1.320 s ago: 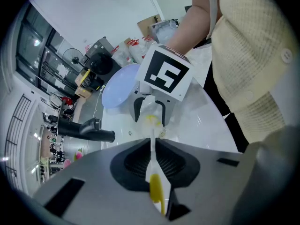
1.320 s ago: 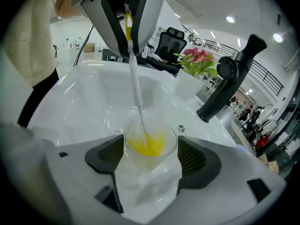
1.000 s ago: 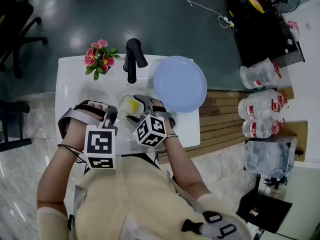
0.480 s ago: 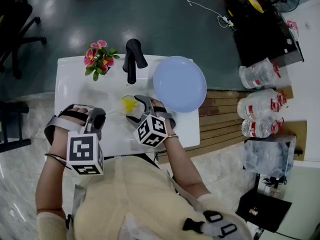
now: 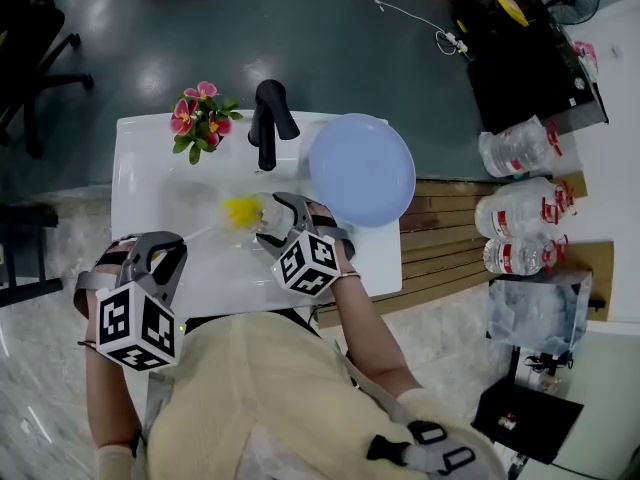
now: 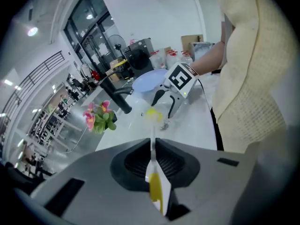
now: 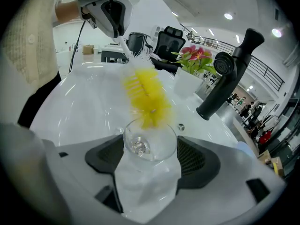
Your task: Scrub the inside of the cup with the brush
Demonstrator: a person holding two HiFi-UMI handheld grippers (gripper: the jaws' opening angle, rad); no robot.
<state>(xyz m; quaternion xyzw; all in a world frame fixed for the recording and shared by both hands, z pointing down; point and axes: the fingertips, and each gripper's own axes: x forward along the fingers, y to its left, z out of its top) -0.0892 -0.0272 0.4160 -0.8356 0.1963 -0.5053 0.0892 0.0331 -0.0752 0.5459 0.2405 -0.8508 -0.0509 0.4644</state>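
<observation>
Locate the clear glass cup [image 7: 150, 139] between the jaws of the right gripper [image 7: 151, 161], clamped round its body and laid on its side, mouth facing the left gripper. Find the white-handled brush [image 7: 146, 96] with its yellow bristle head right at the cup's mouth, mostly outside the rim and blurred. Trace the thin handle to the left gripper [image 6: 153, 149], closed tight on the handle's yellow-and-white end. Place both tools over the white sink counter [image 5: 150, 183], in front of the black faucet [image 5: 268, 118], with the pale blue plate [image 5: 362, 168] just to the right and the pink flowers [image 5: 200, 116] at the far left.

Judge the scrubbing as under way, with the head at the rim.

Watch for these faults:
- Off-axis thrust: bristles catching the rim and twisting the glass in the jaws.
- Hard push on smooth glass: cup sliding out of the clamp.
- End-only grip on a long, thin handle: flexing or pivoting, with the head skipping off the mouth.

Keep any thrust in line with the cup's axis.

Read the pose from the head view: right gripper [image 5: 272, 220] close in front of the torso, forearm angled forward, marker cube up; left gripper [image 5: 172, 246] low at the counter's near-left corner, well apart from the cup, pointing up and right towards it.
</observation>
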